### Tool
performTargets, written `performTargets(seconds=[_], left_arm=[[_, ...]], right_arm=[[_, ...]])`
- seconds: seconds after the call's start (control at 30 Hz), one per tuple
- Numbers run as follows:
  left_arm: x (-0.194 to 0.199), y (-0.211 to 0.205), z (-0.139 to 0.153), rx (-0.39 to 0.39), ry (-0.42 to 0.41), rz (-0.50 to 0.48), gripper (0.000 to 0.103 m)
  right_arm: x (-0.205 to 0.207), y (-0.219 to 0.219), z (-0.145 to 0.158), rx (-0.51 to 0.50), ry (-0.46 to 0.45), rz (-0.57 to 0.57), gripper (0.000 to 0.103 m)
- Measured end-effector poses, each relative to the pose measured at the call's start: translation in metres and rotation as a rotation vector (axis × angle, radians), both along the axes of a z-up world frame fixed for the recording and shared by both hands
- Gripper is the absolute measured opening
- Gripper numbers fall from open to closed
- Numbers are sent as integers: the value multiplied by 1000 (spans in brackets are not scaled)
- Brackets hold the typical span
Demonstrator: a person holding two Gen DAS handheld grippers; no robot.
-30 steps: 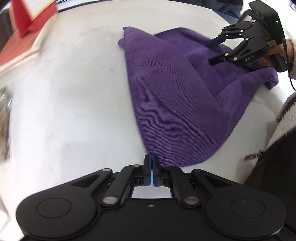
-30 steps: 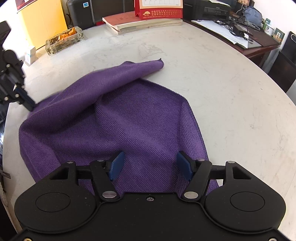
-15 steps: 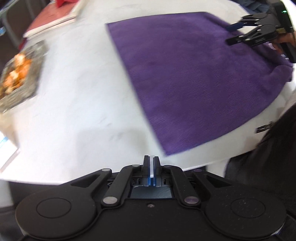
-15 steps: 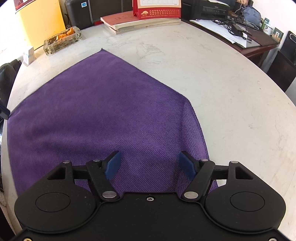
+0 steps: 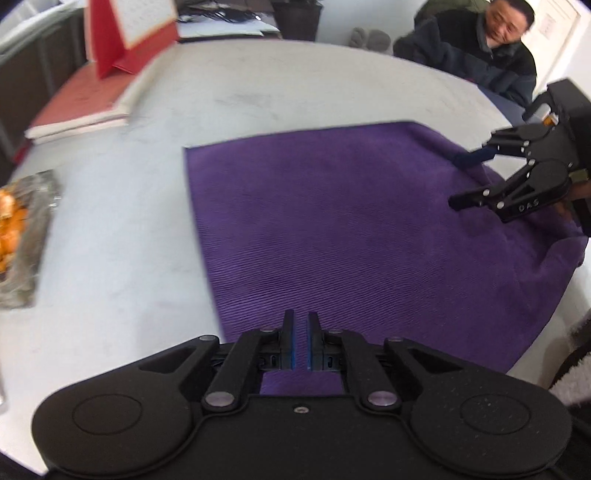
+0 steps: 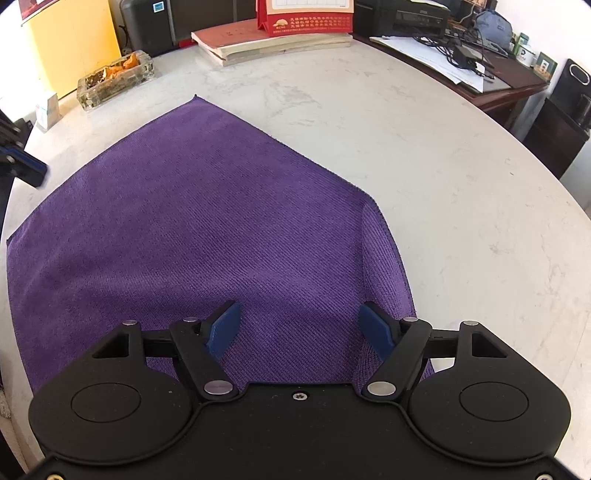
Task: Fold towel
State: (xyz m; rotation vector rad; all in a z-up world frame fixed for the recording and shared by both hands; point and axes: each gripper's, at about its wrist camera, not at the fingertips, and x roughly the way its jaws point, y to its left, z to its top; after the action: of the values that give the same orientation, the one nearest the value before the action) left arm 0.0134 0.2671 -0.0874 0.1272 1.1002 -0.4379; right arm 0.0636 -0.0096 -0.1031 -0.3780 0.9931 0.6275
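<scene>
glass dish (image 6: 115, 79) | holds orange peels | towel (image 6: 207, 229) flat

A purple towel (image 5: 351, 236) lies spread flat across a white marble table (image 5: 122, 236), filling the centre of the frame. At bottom centre, the left gripper (image 5: 301, 341) sits over the towel's near edge, jaws parted by a narrow gap. At right, the right gripper (image 5: 469, 177) hovers wide open above the cloth. A red desk calendar (image 5: 125, 35) stands on stacked books (image 5: 81, 110) at upper left.
</scene>
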Motion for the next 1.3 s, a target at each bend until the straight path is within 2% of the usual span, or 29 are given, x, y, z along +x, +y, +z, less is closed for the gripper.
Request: performTargets(seconds=[0.27, 0.53, 0.87, 0.93, 1.0, 1.13, 1.23, 1.3], left_arm=[[21, 2, -5, 21, -19, 16, 4], [49, 5, -5, 22, -41, 43, 4], [41, 7, 7, 95, -59, 68, 5], [40, 10, 18, 82, -74, 88, 5], [44, 11, 29, 55, -96, 97, 5], [69, -5, 32, 37, -125, 50, 6], [100, -26, 21, 43, -135, 0, 6], [122, -39, 12, 47, -132, -20, 6]], right_arm=[[1, -2, -1, 5, 2, -23, 75], [18, -4, -2, 5, 8, -43, 77], [30, -4, -2, 26, -31, -28, 77], [25, -8, 8, 70, -55, -15, 78], [15, -19, 30, 152, -81, -39, 78], [-13, -48, 64, 253, -107, -102, 78], [-44, -68, 70, 281, -63, -147, 78], [-69, -76, 62, 249, -11, -187, 78]])
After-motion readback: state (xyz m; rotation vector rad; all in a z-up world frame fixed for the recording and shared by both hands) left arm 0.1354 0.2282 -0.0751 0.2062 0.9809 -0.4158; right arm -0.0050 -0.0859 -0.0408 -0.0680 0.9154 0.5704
